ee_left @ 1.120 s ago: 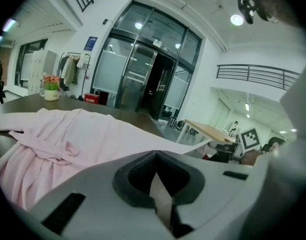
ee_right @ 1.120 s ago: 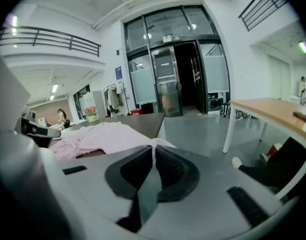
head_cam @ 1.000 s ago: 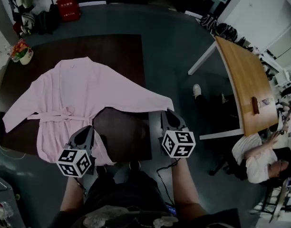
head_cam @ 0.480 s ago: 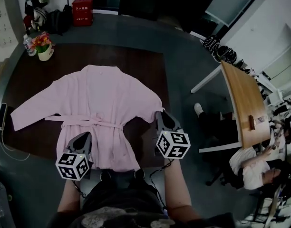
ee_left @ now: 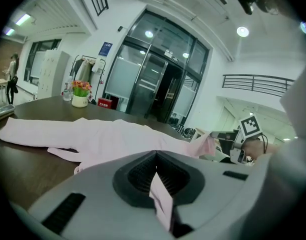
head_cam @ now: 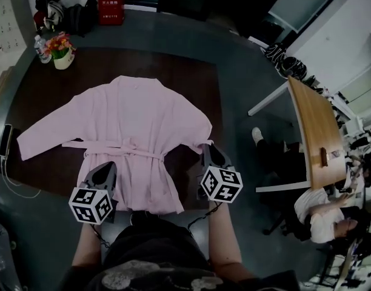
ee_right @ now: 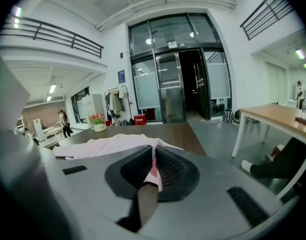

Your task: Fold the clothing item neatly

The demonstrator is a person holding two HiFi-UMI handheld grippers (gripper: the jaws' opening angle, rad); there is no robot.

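Pink robe (head_cam: pixel 134 117): spread flat on the dark worktop (head_cam: pixel 197 83), collar away from the person and hem nearest them.
Left gripper (head_cam: pixel 105 170): pressed together on a fold of the hem, probably to keep the cloth taut.
Right gripper (head_cam: pixel 211 150): pinching the nearer cuff, seemingly ready to fold that sleeve inward.
Other sleeve (head_cam: pixel 46 135): lying outstretched, not held.
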